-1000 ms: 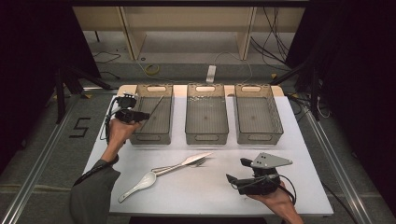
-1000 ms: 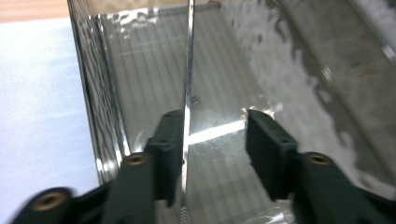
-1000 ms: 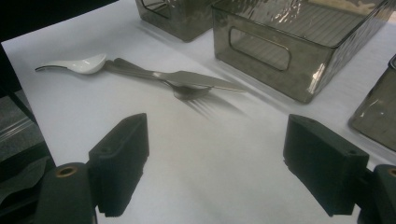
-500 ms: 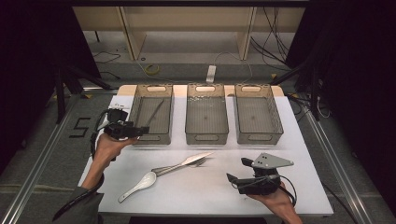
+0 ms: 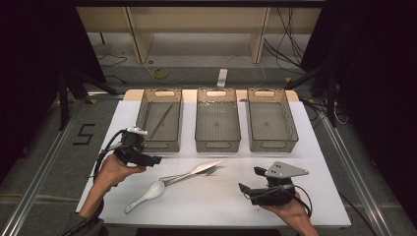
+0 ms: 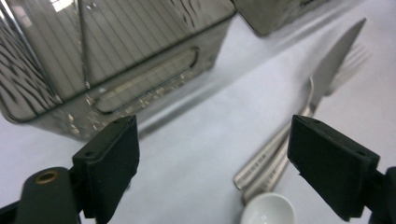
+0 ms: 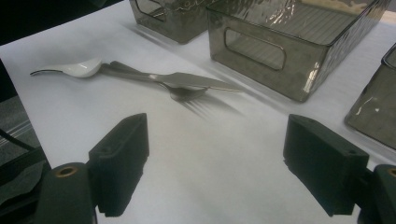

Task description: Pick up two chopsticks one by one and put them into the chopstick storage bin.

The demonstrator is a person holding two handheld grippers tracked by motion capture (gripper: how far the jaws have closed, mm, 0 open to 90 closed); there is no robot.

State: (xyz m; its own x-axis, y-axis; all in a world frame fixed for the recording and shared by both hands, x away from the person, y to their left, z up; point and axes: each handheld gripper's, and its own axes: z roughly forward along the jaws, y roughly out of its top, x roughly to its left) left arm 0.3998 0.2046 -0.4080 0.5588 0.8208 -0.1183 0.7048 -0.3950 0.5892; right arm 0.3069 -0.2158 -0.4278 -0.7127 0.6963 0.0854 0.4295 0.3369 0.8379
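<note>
Cutlery is being sorted: one chopstick point(image 5: 160, 121) is laid in the left bin point(image 5: 141, 110), while knife point(image 5: 202, 169), fork point(image 5: 183, 176) and spoon point(image 5: 146, 194) are left on the table point(image 5: 216, 206), with left gripper point(image 5: 153, 160), just opened, and right gripper point(image 5: 247, 183) held empty and spread.

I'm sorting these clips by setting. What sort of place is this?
Probably a lab recording station, not a kitchen: a white table on a metal frame, loose cables on the bare floor, dark curtains around, and three identical bins set out for sorting cutlery.

Three bins point(image 5: 217, 146) are standing in a row across the far half of the table point(image 5: 324, 162), blocking passage there. A knife point(image 5: 194, 173), fork point(image 5: 211, 172) and white spoon point(image 5: 146, 195) are lying near-centre. Bare tabletop is lying open toward the near right.
</note>
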